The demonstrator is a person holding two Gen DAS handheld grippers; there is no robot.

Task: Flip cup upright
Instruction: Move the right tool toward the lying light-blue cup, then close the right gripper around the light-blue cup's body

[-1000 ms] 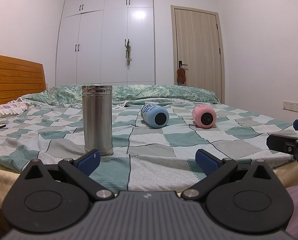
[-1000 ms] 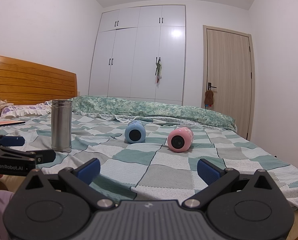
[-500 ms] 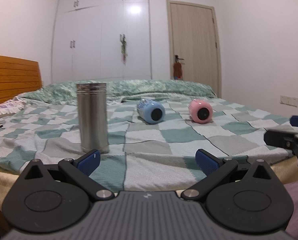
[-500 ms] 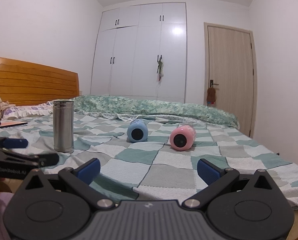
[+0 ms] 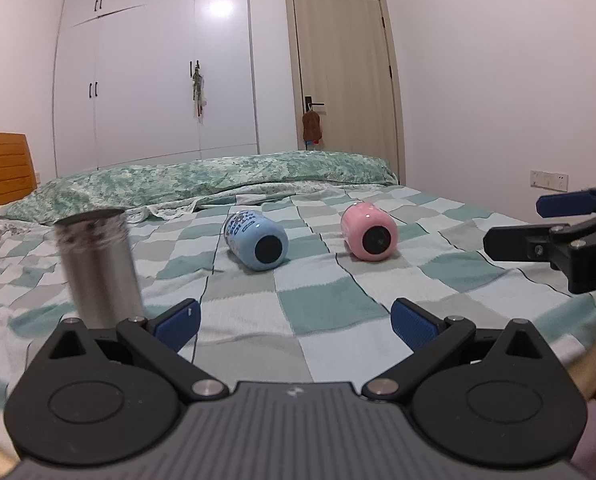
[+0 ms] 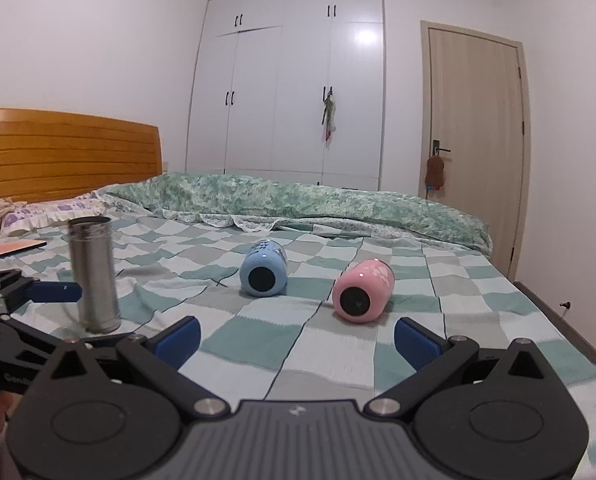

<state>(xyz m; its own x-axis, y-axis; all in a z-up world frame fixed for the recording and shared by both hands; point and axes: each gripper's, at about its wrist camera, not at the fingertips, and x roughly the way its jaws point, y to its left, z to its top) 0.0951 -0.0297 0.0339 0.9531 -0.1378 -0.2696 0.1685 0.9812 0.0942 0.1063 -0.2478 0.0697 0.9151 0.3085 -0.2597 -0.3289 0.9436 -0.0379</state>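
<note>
A blue cup and a pink cup lie on their sides on the checkered bedspread, bases toward me. A steel cup stands upright at the left. My left gripper is open and empty, short of the blue cup. My right gripper is open and empty, short of both lying cups. The right gripper also shows at the right edge of the left wrist view, and the left gripper at the left edge of the right wrist view.
The bed has a wooden headboard at the left and a rolled green quilt at the back. A flat pink item lies near the pillow. White wardrobe and door stand behind.
Both grippers have moved forward over the bed toward the cups, which look larger now. The left view swung right. Both grippers stay open. The cups have not moved.
</note>
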